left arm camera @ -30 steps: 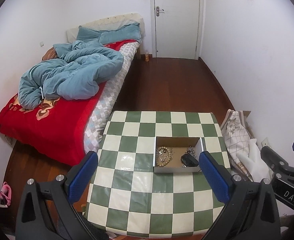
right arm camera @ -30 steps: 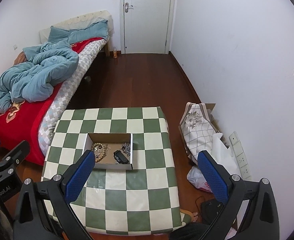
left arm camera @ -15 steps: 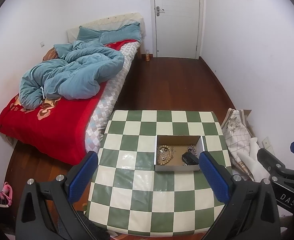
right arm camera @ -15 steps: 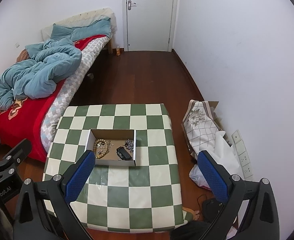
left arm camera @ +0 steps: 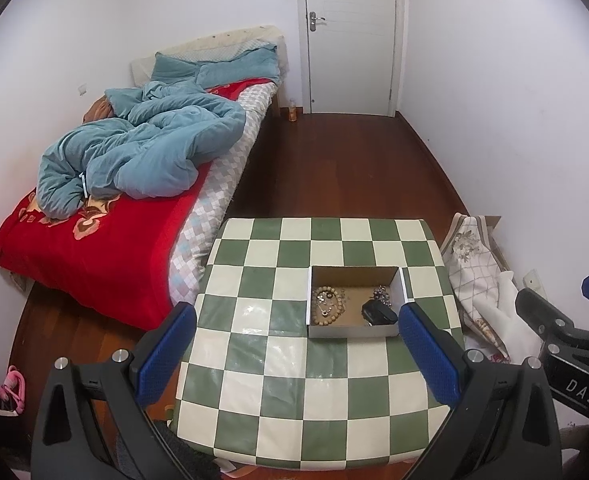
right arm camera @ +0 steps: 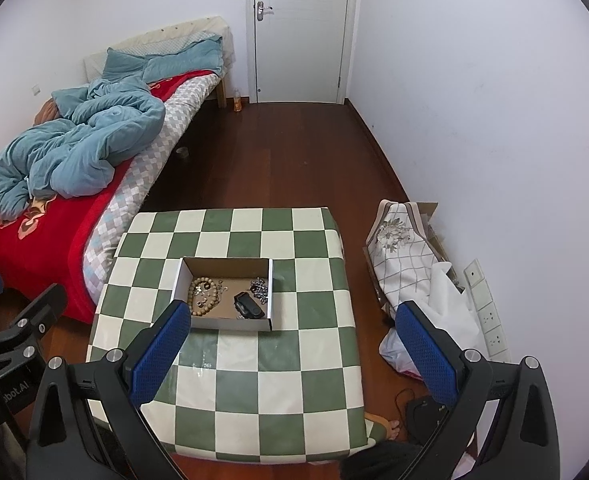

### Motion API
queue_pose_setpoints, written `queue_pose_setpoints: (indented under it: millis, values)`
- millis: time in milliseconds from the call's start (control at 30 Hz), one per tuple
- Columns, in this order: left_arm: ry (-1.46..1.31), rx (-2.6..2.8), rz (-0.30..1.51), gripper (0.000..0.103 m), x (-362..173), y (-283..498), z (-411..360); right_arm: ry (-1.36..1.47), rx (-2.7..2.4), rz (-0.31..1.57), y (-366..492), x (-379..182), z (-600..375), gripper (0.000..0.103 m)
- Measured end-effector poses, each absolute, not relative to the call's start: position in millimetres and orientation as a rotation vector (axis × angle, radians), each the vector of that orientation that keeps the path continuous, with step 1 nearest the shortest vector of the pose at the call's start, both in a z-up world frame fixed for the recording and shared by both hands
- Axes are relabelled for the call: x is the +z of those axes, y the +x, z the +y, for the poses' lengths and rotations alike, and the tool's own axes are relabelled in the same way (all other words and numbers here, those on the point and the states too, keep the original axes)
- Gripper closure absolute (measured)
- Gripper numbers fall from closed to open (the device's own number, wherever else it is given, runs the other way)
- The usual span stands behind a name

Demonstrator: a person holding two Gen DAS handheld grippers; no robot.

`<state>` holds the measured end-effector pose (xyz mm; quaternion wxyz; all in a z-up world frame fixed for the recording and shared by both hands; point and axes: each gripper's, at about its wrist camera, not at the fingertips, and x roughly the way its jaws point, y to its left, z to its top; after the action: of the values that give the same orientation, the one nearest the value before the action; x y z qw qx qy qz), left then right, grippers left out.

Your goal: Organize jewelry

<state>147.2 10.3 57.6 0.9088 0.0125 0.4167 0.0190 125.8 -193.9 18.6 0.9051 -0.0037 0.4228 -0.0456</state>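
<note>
Up high, through the left wrist view, we look down on the surface (left arm camera: 294, 380), covered in green and cream checks. Our left gripper (left arm camera: 296, 344) hangs above it with its blue fingers (left arm camera: 168, 344) spread wide and nothing between them. The box (left arm camera: 354, 331), a shallow open cardboard one, sits on the right half of the surface, just beyond the right finger tip. Inside it, a bead bracelet (left arm camera: 327, 306) lies at the left with small pieces within its loop, a silver tangle (left arm camera: 383, 293) lies at the far right, and a black item (left arm camera: 378, 314) rests at the near right. We cannot tell what the black item is. The right gripper (left arm camera: 566, 332) shows at the right edge of this view. A bed (left arm camera: 102, 248) with a red cover and a blue quilt (left arm camera: 142, 152) stands left of the surface.

From the right wrist view, our right gripper (right arm camera: 292, 344) also hangs released, its fingers (right arm camera: 424, 348) wide apart and holding nothing. The box (right arm camera: 230, 325) lies on the left half of the surface (right arm camera: 254, 400), near the left finger tip. The bracelet (right arm camera: 202, 294), tangle (right arm camera: 259, 286) and black item (right arm camera: 249, 307) lie in it, apart from one another. A patterned cloth bundle (right arm camera: 402, 256) leans by the wall on the right, on the floor.
</note>
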Motion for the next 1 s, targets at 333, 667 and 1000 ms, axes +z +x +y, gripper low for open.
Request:
queue_pose_setpoints:
  millis: [333,667,1000]
  values:
    - [0.027,0.03,0.864,0.0,57.3,142.5,11.9,-0.006,-0.09,0.88,123.9,18.9,-196.3,0.0]
    - [0.026,0.034,0.867,0.0,54.2,139.6,14.5,-0.002,-0.085,0.882,122.7,17.1,-195.3,0.0]
    - [0.026,0.035,0.866,0.0,54.4,140.8,15.7,-0.004,-0.083,0.881,120.5,17.1,-193.6,0.0]
